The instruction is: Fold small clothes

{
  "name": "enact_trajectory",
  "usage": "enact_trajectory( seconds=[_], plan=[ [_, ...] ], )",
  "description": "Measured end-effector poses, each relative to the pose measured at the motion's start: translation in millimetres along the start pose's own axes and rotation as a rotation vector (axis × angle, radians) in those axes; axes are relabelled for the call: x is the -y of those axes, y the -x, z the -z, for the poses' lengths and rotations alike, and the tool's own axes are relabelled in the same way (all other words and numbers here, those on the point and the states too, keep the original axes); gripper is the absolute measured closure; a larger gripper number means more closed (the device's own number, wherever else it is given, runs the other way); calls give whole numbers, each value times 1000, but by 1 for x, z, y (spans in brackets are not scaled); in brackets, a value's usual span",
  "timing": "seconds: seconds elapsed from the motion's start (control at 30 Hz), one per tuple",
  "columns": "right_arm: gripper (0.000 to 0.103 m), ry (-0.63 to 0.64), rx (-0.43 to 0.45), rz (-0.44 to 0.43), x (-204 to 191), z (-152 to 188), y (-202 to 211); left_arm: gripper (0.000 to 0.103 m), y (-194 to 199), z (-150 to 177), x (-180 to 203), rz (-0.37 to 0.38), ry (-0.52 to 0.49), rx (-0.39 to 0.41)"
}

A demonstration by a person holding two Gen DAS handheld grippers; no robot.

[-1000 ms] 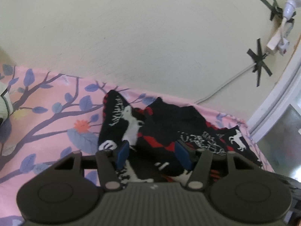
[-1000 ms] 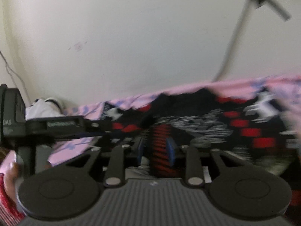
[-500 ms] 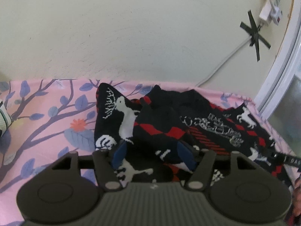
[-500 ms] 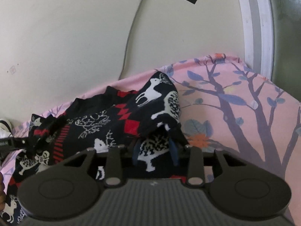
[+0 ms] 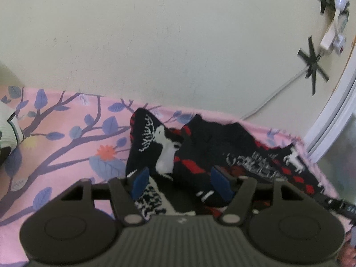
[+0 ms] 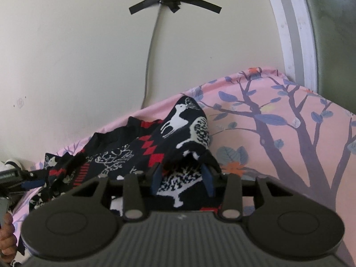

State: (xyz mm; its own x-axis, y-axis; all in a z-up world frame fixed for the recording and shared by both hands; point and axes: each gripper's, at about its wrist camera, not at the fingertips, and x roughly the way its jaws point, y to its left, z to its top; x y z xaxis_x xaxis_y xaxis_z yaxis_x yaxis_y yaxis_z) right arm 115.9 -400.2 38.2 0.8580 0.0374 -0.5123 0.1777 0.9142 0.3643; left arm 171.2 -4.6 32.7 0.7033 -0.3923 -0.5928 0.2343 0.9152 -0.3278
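A black knitted garment with white reindeer and red diamond patterns (image 5: 200, 151) lies rumpled on a pink cloth printed with dark branches and blue leaves (image 5: 66, 138), close to the cream wall (image 5: 155, 44). The surface under the cloth is hidden.

The left gripper (image 5: 180, 182) sits low over the near left edge of the garment. Its blue pads (image 5: 140, 182) stand apart, with a bunched fold of the knit lying between them; the pads do not look pressed into it. The right gripper (image 6: 182, 181) is at the other end, where a corner of the garment (image 6: 189, 124) is humped up and turned over onto itself. Its blue fingers (image 6: 155, 180) are parted too, with white-patterned knit between them and seemingly loose.

From the right wrist view, the left gripper shows as a dark bar at the far left, with part of a hand (image 6: 6, 238) below it. A grey cable (image 6: 151, 62) runs down the wall from crossed strips of black tape (image 6: 171, 0). A white window frame (image 6: 291, 33) stands at the corner.
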Motion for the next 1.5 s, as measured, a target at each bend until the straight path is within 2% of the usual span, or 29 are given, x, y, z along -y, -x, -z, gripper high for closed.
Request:
enact_trajectory(
  seconds=[0.07,0.13,0.17,0.3,0.4,0.47,0.53,0.6,0.67,0.7,0.8,0.87,0.93,1.13,1.17,1.2,1.3,1.4,1.5],
  plan=[
    [68,1,-1,1,0,0,0,38,-4,3,5,-38,-44,-7],
    [68,0,-1,0,0,0,0,30,-3,4,8,-25,-56,-4],
    [68,-3,-1,0,0,0,0,30,-1,4,7,-18,-53,-1],
    [68,-13,4,-4,1,0,1,31,13,-2,-3,36,5,61],
    [73,-19,30,-6,3,0,5,30,29,-10,-19,27,61,144],
    [73,-27,60,-14,4,-3,12,30,35,-14,-35,15,126,168],
    [69,-1,89,-28,0,-12,19,31,34,-16,-48,-10,172,162],
    [59,74,112,-45,-13,-30,22,32,29,-17,-58,-17,216,140],
    [58,131,127,-75,-28,-51,21,32,26,-16,-62,-11,234,121],
    [54,154,128,-93,-36,-63,18,32,25,-16,-61,-15,228,116],
    [50,211,38,-144,-63,-95,-17,32,22,-15,-54,-29,197,104],
    [49,266,-11,-121,-81,-105,-51,32,19,-12,-52,-34,181,89],
    [49,290,-81,-78,-93,-109,-93,32,16,-12,-49,-37,169,74],
    [49,289,-245,-44,-114,-99,-187,31,9,-11,-46,-33,150,43],
    [50,300,-262,-42,-118,-96,-198,31,8,-11,-45,-31,148,39],
    [58,319,-276,-37,-121,-92,-206,31,6,-12,-45,-29,146,36],
    [99,400,-286,28,-132,-84,-220,31,5,-12,-44,-31,134,36],
    [102,410,-223,11,-134,-89,-199,32,7,-13,-44,-40,135,49],
    [102,378,-148,-55,-130,-100,-148,32,11,-14,-51,-30,165,78]
  ],
)
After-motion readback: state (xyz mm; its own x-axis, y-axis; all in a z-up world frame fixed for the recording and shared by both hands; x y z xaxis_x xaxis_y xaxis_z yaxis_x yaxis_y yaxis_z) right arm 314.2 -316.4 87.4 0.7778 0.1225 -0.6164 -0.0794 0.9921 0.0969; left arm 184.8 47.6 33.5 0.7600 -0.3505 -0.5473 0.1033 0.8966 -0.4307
